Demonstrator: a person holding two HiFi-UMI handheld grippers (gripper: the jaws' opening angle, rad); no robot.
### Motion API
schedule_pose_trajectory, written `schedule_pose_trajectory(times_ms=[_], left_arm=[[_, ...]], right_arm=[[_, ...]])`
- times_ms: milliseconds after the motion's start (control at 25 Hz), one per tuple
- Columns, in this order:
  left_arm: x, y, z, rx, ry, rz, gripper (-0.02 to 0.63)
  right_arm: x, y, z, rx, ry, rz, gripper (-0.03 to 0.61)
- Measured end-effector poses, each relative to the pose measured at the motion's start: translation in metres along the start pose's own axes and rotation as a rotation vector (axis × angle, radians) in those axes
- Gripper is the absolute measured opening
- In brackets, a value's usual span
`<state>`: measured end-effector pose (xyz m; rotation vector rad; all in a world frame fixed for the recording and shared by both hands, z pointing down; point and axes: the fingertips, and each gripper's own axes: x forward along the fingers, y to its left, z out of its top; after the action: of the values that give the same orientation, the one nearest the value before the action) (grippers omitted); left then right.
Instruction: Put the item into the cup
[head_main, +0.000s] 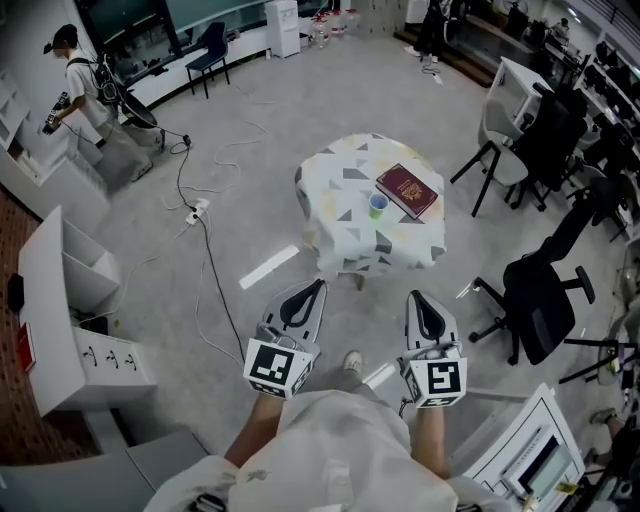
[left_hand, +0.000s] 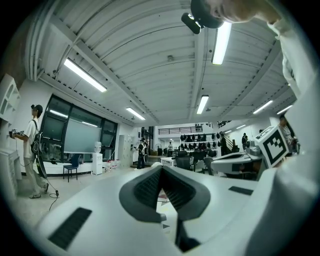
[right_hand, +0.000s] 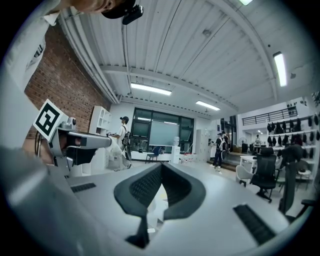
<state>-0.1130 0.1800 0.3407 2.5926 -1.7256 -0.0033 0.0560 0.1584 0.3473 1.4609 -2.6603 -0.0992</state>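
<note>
A small table under a white patterned cloth stands in the middle of the room in the head view. On it lie a dark red book and, just left of it, a small green cup with a blue rim. My left gripper and right gripper are held close to my body, well short of the table. Both are shut with nothing between the tips, as the left gripper view and right gripper view show. No other loose item can be made out on the cloth.
Black office chairs and a grey chair stand right of the table. A white shelf unit is at the left, with cables and a white strip on the floor. A person stands far left.
</note>
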Motion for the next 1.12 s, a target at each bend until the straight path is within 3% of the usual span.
schedule_pose_trajectory(times_ms=[1120], left_arm=[[0.164,-0.013,-0.001,0.000,0.032,0.010,0.011]], right_arm=[[0.090,-0.134,-0.021,0.050,0.009,0.031,0.006]])
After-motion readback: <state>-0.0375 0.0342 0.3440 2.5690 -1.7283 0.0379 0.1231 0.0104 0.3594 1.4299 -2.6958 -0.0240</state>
